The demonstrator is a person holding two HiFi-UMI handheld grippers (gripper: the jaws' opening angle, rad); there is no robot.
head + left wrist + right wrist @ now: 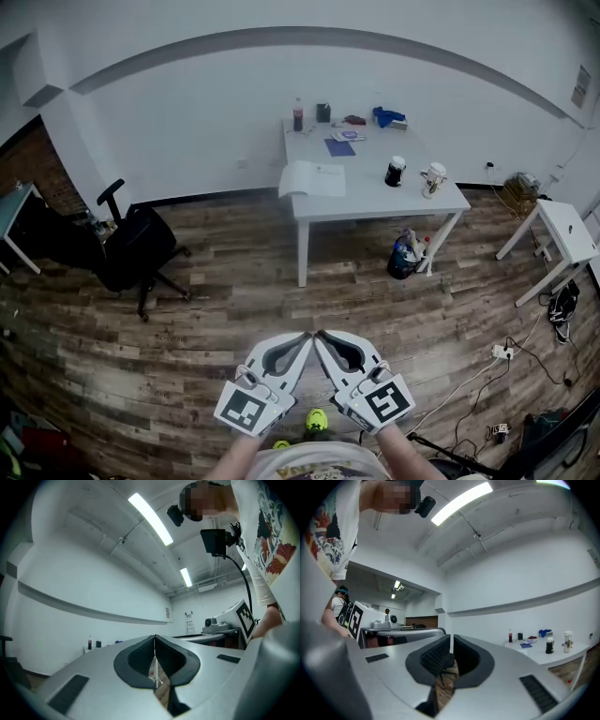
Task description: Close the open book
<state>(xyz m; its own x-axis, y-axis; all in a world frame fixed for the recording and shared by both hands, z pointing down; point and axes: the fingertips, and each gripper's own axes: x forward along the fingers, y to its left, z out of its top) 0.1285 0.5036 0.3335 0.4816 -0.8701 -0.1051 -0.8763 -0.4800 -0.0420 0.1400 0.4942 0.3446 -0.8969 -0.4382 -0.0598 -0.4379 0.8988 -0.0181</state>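
White table (375, 195) well ahead of both tools, across a stretch of wood-plank floor (234, 309), and there's the open book (312, 179), lying flat at the table's near-left corner, pages up, far beyond the fingertips. Left gripper (307, 337): jaws pressed together, nothing between them. Right gripper (320, 336): jaws drawn in to a sliver, empty as well. The two tools sit side by side, tips almost touching, both aimed towards the table. Black office chair (136, 248) off to the left gripper's side.
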